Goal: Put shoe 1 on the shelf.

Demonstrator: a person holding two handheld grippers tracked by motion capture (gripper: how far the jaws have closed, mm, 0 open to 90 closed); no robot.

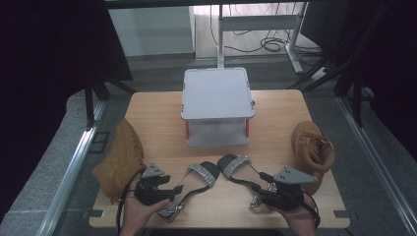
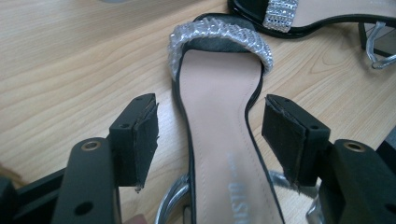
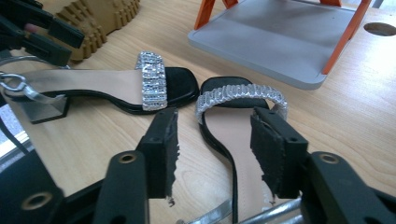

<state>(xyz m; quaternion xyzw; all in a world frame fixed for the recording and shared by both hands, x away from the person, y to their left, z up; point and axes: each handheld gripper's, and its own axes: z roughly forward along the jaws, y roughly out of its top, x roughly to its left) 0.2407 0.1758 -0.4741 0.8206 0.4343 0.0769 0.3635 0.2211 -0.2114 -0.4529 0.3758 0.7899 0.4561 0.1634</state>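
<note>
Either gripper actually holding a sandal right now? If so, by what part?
Nothing is held. The left gripper stands open astride the left sandal, pads clear of its sole. The right gripper is open above the right sandal, not pressing it.

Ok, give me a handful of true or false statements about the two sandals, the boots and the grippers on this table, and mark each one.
1. The two sandals lie on the wooden table with their toe ends near each other. True: left sandal, right sandal.
2. The left gripper is clamped on the left sandal. False: its jaws stand open on either side of the sole, not touching.
3. A tan boot lies on its side at the table's left edge. True.
4. The right gripper holds the other tan boot. False: its jaws are open over the right sandal.
5. The grey shelf carries a sandal. False: its top is bare.
</note>
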